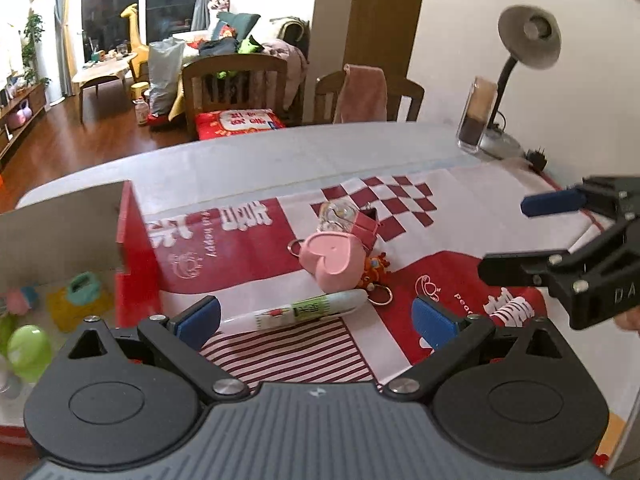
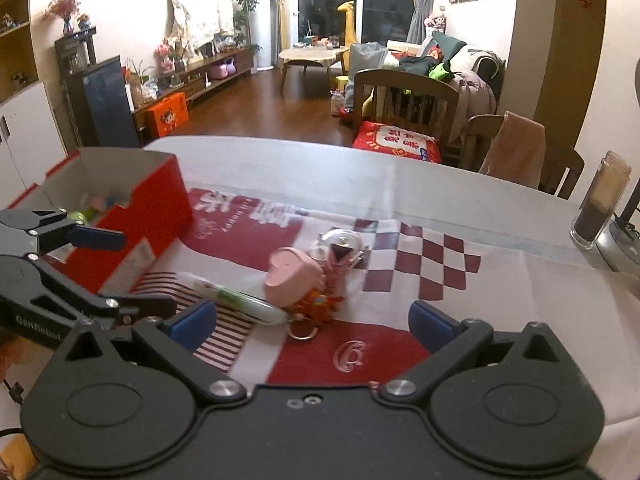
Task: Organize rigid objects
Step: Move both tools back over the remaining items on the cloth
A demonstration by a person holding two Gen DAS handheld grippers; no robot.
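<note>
Both the left gripper (image 1: 316,318) and right gripper (image 2: 312,322) hang with jaws spread and empty over the small pile mid-tabletop (image 1: 280,160), so next comes pinching the white tube (image 1: 296,312) and carrying it left into the red box (image 2: 132,216).

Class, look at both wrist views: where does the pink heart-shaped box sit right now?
The pink heart-shaped box sits mid-table on the red-and-white cloth, just behind the white tube, right of the red box.
</note>
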